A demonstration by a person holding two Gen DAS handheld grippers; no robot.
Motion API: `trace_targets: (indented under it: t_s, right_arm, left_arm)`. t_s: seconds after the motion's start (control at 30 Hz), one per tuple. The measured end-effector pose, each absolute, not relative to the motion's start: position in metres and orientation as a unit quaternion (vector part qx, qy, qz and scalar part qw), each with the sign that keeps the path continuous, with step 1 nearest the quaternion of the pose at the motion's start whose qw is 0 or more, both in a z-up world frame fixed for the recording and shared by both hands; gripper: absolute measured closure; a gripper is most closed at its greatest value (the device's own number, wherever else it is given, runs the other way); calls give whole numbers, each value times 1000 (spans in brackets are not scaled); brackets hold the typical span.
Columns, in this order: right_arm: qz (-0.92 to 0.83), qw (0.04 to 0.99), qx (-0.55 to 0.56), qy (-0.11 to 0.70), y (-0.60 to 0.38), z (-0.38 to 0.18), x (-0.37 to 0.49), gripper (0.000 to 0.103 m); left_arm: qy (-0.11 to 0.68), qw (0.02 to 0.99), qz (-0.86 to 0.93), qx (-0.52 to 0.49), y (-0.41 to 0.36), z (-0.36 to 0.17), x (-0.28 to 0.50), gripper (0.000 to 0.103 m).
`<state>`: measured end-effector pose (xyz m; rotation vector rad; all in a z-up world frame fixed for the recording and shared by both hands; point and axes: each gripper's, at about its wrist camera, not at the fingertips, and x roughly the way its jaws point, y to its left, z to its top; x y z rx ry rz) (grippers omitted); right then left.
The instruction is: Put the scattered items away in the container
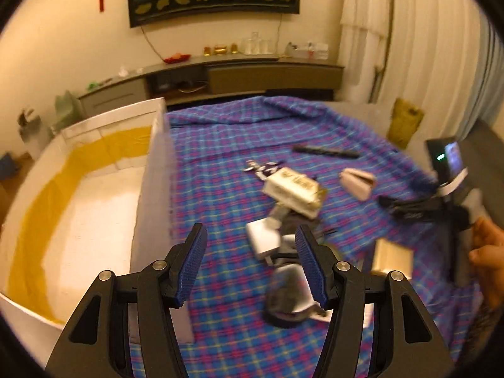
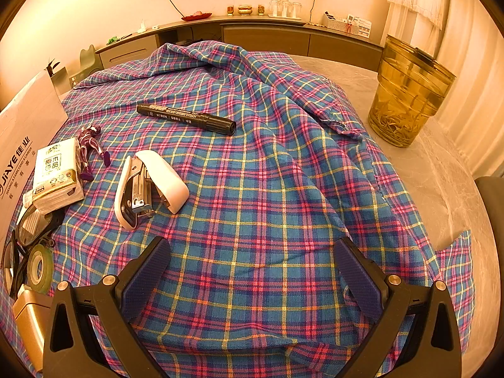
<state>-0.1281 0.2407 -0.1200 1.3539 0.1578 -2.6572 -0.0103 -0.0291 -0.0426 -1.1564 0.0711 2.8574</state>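
Black marker [image 2: 186,119] lying flat on the plaid cloth [image 2: 252,189] toward the far side of the bench [image 2: 441,170], long axis running left to right, capped thick end to the right; white print along the barrel too small to read. White stapler [image 2: 148,186] nearer, gaping open, hinge end toward the near edge, long axis roughly near to far. Tissue pack [image 2: 56,173] at the left edge, printed with Chinese characters, long axis near to far, with a small purple figurine [image 2: 91,148] just beside it. Below those, glasses [image 2: 31,226], a tape roll [image 2: 39,267] and a gold-coloured box [image 2: 28,321], clustered near the left near corner. White cardboard box [image 1: 94,195] beside the bench's left edge, open top, yellow lining inside; "JiAYE" and "HAVING A FAMILY AND A CAREER" printed on its side. Amber plastic bin [image 2: 406,94] standing upright on bare marble at the far right. Low cabinet and wall hanging behind. Left hand-held gripper [image 1: 252,264] spread wide, holding nothing, hovering over the clutter. Right hand-held gripper [image 2: 252,277] spread wide, nothing between its pads, above bare cloth.
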Motion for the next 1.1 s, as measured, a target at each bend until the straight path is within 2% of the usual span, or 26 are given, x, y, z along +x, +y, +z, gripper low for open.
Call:
trace_targets:
  t_s: [0.27, 0.37, 0.47, 0.63, 0.73, 0.93, 1.1]
  right_arm:
    - [-885, 81, 455, 54, 241, -120, -127, 0]
    - [-864, 103, 488, 70, 237, -117, -130, 0]
    - [-872, 106, 469, 86, 226, -88, -113, 0]
    - [-918, 212, 320, 95, 189, -9, -34, 0]
    - [-875, 341, 341, 46, 166, -5, -5, 0]
    - [-862, 358, 348, 89, 134, -5, 17, 0]
    - [-863, 352, 357, 71, 134, -2, 14, 0]
  left_arm:
    - [24, 15, 923, -383, -28, -37, -4, 42]
    - [33, 5, 927, -373, -26, -29, -3, 42]
    - [26, 4, 931, -363, -24, -15, 2, 42]
    - [31, -8, 938, -346, -17, 3, 10, 42]
    - [35, -11, 939, -343, -15, 5, 11, 42]
    - [31, -30, 933, -357, -19, 0, 6, 42]
    - [16, -36, 928, -370, -25, 0, 5, 42]
